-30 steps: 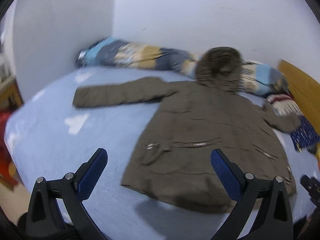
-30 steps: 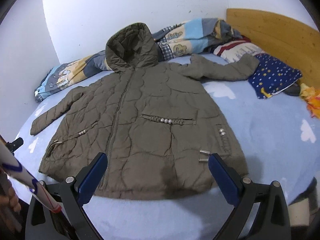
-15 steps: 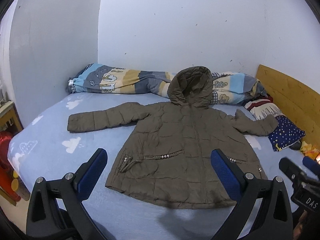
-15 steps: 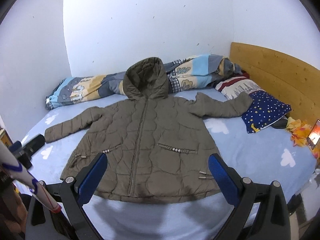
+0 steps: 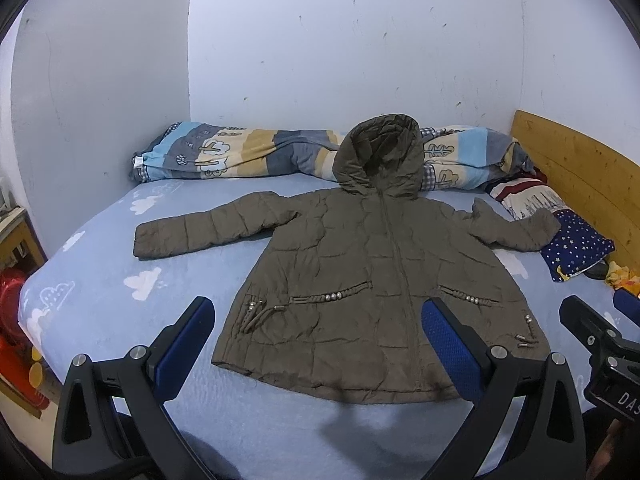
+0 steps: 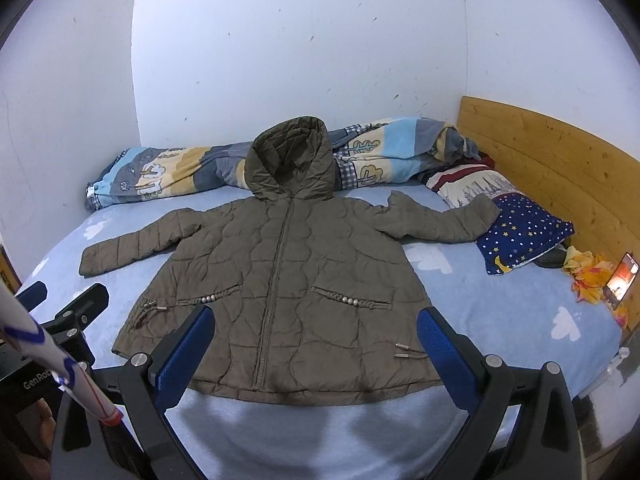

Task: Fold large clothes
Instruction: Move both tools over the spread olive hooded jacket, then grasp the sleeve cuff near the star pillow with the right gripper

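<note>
On the bed point(image 5: 100, 280), found the olive hooded jacket point(image 5: 360, 280) spread flat, front up and zipped, hem nearest the cameras. Saw the hood propped against a rolled cartoon-print quilt point(image 5: 240, 158) bunched along the far wall point(image 5: 360, 40). Noted one sleeve stretched out leftward over bare sheet, the other reaching right with its cuff resting on a navy star-printed pillow point(image 5: 580, 244). Spotted a striped pillow point(image 5: 524, 196) just behind that one, both close to the wooden headboard point(image 5: 572, 168).

Held the left gripper point(image 5: 316, 312) above the near edge of the bed, blue-padded fingers point(image 5: 182, 344) spread wide and gripping nothing. Held the right gripper point(image 6: 314, 316) likewise, fingers point(image 6: 444, 352) wide apart and bare, framing the hem of the jacket. Caught a white pole point(image 6: 60, 360) with blue and red markings slanting across the lower left of the right wrist view, partly covering the other gripper there.

Made out a crumpled yellow-orange cloth point(image 6: 588, 276) and a phone point(image 6: 622, 280) with a lit screen near the headboard. Glimpsed something red point(image 5: 10, 304) and a wooden piece of furniture point(image 5: 16, 236) beside the left side of the bed. Took in a pale blue sheet with white clouds, and scuffed white walls meeting in corners behind.
</note>
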Demonstrator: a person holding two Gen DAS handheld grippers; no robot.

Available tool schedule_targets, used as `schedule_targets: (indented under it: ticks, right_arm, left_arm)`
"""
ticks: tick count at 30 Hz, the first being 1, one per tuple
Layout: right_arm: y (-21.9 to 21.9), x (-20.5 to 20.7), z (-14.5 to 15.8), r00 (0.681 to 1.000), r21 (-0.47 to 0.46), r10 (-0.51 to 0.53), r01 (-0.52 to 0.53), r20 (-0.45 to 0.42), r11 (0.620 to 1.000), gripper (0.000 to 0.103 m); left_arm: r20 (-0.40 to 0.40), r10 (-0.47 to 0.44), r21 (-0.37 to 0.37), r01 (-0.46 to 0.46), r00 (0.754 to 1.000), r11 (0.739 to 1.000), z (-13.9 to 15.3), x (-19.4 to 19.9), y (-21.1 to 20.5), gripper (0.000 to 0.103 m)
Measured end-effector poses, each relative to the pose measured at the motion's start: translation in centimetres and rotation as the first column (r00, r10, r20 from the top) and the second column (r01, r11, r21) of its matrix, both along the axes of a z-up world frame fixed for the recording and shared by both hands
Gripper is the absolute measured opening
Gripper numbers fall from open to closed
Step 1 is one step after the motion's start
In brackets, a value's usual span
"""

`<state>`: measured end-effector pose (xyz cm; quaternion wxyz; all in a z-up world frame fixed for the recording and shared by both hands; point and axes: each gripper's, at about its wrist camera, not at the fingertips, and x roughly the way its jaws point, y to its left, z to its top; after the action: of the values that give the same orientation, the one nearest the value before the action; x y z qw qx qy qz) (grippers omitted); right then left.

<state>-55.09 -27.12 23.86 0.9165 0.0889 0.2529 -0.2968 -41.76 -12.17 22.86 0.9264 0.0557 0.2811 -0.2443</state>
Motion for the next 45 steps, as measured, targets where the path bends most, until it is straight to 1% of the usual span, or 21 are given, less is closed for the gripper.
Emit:
schedule_targets:
  ticks: [20, 27, 35, 39, 41, 43, 44, 45]
  right_arm:
    - [-0.2, 0.5, -1.0, 1.000, 0.022, 0.004, -0.003, -0.021, 1.000, 0.103]
    - [-0.3, 0.5, -1.2, 1.000, 0.027, 0.006, -0.005, -0.024, 1.000, 0.103]
    - [-0.8, 0.5, -1.4, 1.000, 0.035, 0.002, -0.002, -0.026, 0.999, 0.103]
    - [-2.2, 0.6, -2.3, 0.999, 0.059, -0.011, 0.013, -0.042, 0.998, 0.103]
    - [-3.5, 0.8, -3.0, 0.998, 0.082, -0.006, 0.011, -0.059, 0.997, 0.103]
    - [-5.6, 0.9, -3.8, 0.997, 0.108, -0.027, 0.035, -0.072, 0.993, 0.103]
    - [-6.6, 1.0, -4.2, 0.997, 0.128, -0.034, 0.043, -0.072, 0.991, 0.103]
    - [-7.8, 1.2, -4.6, 0.997, 0.162, -0.034, 0.046, -0.072, 0.986, 0.103]
  left_arm:
    - [-0.008, 0.005, 0.019, -0.005, 1.000, 1.000, -0.9, 0.4, -0.1, 0.103]
    - [0.002, 0.006, 0.025, -0.006, 1.000, 1.000, -0.9, 0.5, 0.0, 0.103]
    - [0.004, -0.006, 0.040, 0.006, 1.000, 0.999, -1.5, 0.6, -0.8, 0.103]
    - [-0.010, -0.053, 0.054, 0.053, 0.999, 0.997, -1.6, 2.4, -3.0, 0.103]
    - [-0.012, -0.063, 0.044, 0.064, 0.998, 0.997, -1.3, 4.6, -4.5, 0.103]
    - [-0.036, -0.073, 0.037, 0.074, 0.997, 0.997, -1.0, 6.8, -5.8, 0.103]
    - [-0.062, -0.078, 0.025, 0.079, 0.995, 0.997, -1.0, 8.9, -6.9, 0.103]
    - [-0.073, -0.079, 0.022, 0.081, 0.994, 0.996, -1.0, 10.0, -7.6, 0.103]
